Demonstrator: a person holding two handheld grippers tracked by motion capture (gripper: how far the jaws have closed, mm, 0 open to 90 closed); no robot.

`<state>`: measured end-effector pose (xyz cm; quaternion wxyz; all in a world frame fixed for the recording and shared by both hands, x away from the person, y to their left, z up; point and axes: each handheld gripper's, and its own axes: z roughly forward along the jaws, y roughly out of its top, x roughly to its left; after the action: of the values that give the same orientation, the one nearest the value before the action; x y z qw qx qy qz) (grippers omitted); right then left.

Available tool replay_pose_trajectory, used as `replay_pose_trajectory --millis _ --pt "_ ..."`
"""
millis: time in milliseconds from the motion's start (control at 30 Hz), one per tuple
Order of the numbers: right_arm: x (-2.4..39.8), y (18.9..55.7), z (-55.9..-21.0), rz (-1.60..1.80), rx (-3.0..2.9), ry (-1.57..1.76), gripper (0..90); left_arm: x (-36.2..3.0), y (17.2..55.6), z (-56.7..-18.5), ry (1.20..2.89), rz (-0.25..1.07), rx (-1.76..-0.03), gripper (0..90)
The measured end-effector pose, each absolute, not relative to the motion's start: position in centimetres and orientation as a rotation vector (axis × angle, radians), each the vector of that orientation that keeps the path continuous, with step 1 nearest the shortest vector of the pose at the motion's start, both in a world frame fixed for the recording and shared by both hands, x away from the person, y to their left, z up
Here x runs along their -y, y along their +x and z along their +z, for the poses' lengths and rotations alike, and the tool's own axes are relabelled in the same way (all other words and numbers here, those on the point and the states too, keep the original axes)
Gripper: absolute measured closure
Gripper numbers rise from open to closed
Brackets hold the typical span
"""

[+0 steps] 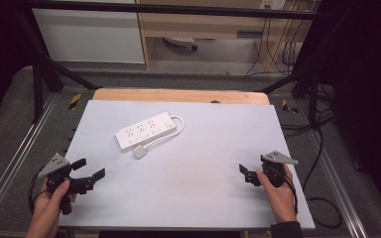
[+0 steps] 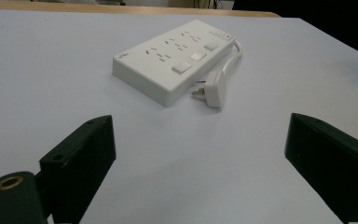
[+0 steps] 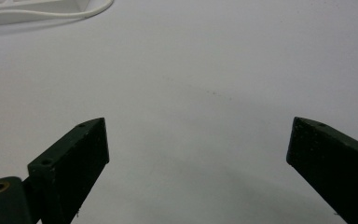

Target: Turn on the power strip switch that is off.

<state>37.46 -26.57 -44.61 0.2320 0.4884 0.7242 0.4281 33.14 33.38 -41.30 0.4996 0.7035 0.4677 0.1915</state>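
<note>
The left gripper (image 1: 90, 168) sits low over the near left corner of the pale tabletop (image 1: 198, 188), its fingers (image 2: 81, 154) spread wide with nothing between them; the right gripper (image 1: 244, 172) hovers by the near right edge, its fingers (image 3: 74, 154) equally wide apart and empty. Between the two grippers the tabletop is bare, smooth and matte, giving open room to move inward from either side. Ahead of the left fingers, and to their right, lies the white power strip (image 1: 145, 130), set at a slant in the middle of the far half, well apart from both grippers. Its plug (image 1: 139, 151) rests on the tabletop just beside the strip's near end, prongs pointing toward the strip, and its cable (image 1: 176, 130) loops round the far end. Beyond the strip the pale sheet ends at a wooden edge (image 1: 178, 95). Farther off stand a dark metal frame (image 1: 49, 69), grey floor, a white panel, a wooden shelf unit (image 1: 203, 25) and trailing cables (image 1: 278, 49).
</note>
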Motion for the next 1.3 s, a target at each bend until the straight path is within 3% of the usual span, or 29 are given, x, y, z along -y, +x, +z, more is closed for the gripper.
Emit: replay_pose_trajectory --millis 1300 --pt "25.7 37.6 -44.7 1.146 -2.054 1.312 5.6 -32.5 33.3 -40.3 1.684 0.434 -1.116 7.9"
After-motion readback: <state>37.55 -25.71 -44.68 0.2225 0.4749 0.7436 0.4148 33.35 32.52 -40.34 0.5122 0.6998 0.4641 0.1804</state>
